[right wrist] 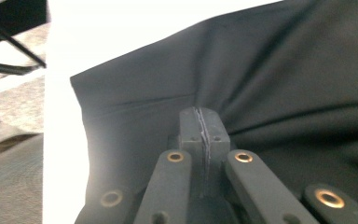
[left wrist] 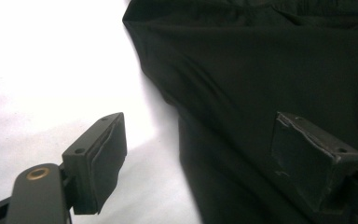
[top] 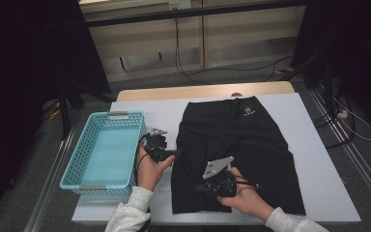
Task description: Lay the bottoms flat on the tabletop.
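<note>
A pair of black shorts (top: pixel 241 145) lies flat on the white table cover (top: pixel 319 164), waistband at the far end. My right gripper (top: pixel 198 189) sits low on the near left part of the shorts. In the right gripper view its jaws are pressed together (right wrist: pixel 200 114) on a pinch of the shorts (right wrist: pixel 284 70), and creases fan out from the tips. My left gripper (top: pixel 176 152) rests at the shorts' left edge, open. In the left gripper view (left wrist: pixel 200 135) one pad (left wrist: pixel 107 154) is over the white cover, the other over the shorts (left wrist: pixel 261 70).
A light blue plastic basket (top: pixel 72 169) stands to the left of the shorts, beside my left hand. The table's near edge runs just below both hands. Cables lie on the floor beyond the table and to its right.
</note>
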The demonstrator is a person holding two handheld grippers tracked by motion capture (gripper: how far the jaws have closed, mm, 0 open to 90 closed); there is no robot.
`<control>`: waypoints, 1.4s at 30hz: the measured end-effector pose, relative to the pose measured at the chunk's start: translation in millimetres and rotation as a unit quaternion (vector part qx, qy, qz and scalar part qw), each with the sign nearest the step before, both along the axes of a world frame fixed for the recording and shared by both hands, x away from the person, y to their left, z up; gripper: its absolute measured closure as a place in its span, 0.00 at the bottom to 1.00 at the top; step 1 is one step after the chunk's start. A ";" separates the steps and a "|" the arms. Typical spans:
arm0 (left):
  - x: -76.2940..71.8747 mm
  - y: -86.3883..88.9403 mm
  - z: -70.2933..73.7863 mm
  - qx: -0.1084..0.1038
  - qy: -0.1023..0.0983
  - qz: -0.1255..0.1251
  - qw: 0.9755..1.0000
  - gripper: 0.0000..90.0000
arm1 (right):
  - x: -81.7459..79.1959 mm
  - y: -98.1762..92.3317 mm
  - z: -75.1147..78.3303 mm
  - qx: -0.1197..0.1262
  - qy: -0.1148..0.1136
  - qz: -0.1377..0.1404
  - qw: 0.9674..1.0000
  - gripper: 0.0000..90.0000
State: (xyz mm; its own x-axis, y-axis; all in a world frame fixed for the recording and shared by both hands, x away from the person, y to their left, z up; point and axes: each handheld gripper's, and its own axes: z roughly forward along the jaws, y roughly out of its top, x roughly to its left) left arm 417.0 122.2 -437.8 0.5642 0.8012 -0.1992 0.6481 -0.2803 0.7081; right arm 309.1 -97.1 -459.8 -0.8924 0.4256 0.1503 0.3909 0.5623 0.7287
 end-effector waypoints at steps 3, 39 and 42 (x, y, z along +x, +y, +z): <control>0.0 -1.8 -1.6 0.005 -0.003 -0.001 1.000 0.21 | -5.5 4.7 0.2 -0.002 -0.006 0.007 1.000 1.00; 3.3 -16.5 -4.1 0.014 -0.004 -0.019 1.000 0.20 | -9.4 -165.5 1.6 -0.055 -0.035 -0.210 0.975 0.88; 2.6 -18.1 -4.0 0.013 -0.004 -0.020 1.000 0.20 | -9.9 -166.7 1.8 -0.046 -0.022 -0.212 0.976 1.00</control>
